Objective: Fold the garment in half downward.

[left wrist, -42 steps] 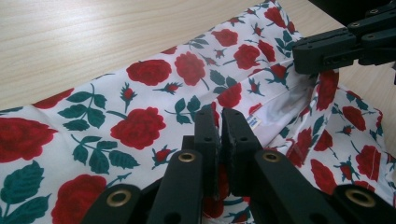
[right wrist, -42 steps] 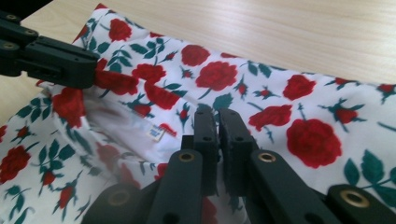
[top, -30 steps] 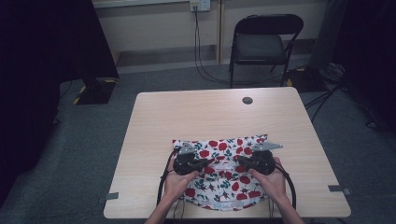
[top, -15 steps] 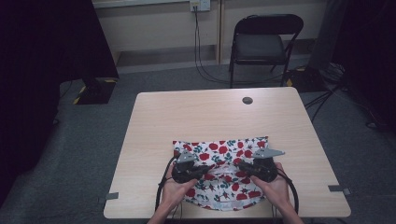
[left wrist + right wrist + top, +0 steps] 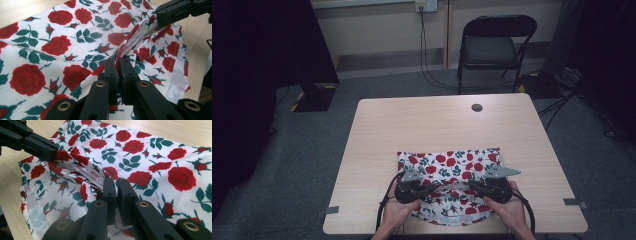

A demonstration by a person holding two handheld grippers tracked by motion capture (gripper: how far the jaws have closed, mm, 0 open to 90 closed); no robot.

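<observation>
Both your grippers are clenched on the rose-print cloth (image 5: 447,187), which lies in the lower middle of the high view, on the near half of the table (image 5: 377,130); the left gripper (image 5: 118,65) pinches a red-piped hem fold at the centre of its own view, and the right gripper (image 5: 117,185) pinches a raised fold likewise; each shows the other's black jaws biting the same edge at an upper corner of its frame. Holding two points along one edge looks meant to keep that edge taut for folding or dragging; the fabric between them sags in soft wrinkles. The cloth's near edge sits just beside the table's bottom edge; bare wood lies above it, up to the small dark disc (image 5: 477,107) near the top; the chair (image 5: 492,47) stands well apart.
</observation>
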